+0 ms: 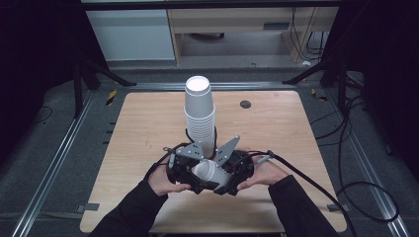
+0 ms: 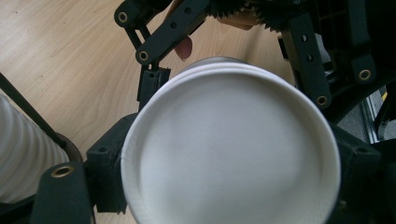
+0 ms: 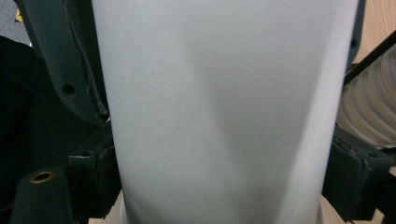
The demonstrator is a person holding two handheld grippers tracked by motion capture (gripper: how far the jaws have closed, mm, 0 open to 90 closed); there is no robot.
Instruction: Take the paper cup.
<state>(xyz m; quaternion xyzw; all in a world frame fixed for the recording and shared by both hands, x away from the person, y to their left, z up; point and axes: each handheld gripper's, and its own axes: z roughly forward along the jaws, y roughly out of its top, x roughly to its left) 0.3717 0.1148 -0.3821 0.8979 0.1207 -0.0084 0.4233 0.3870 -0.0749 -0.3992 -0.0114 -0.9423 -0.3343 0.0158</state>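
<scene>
- My left gripper (image 1: 190,170) and right gripper (image 1: 230,170) meet low over the near edge of the tabletop (image 1: 138,128), just in front of the tall cup stack (image 1: 200,116).
- Between them lies a short nested set of white paper cups (image 1: 210,172), tipped on its side and held off the surface.
- In the left gripper view, the base of the cups (image 2: 231,149) faces the camera, and my jaws stand clamped against the wall on both sides.
- In the right gripper view, the cup wall (image 3: 224,112) runs straight up the middle, with my jaws pressed to it left and right; I judge them clamped on the cups too.
- The step in hand appears to be pulling one cup free of the nested set.
- To do it well, I keep each grip light enough not to crush the paper wall, and pull straight along the cup axis without twisting.
- I keep the work clear of the stack behind, which looks easy to topple.
</scene>
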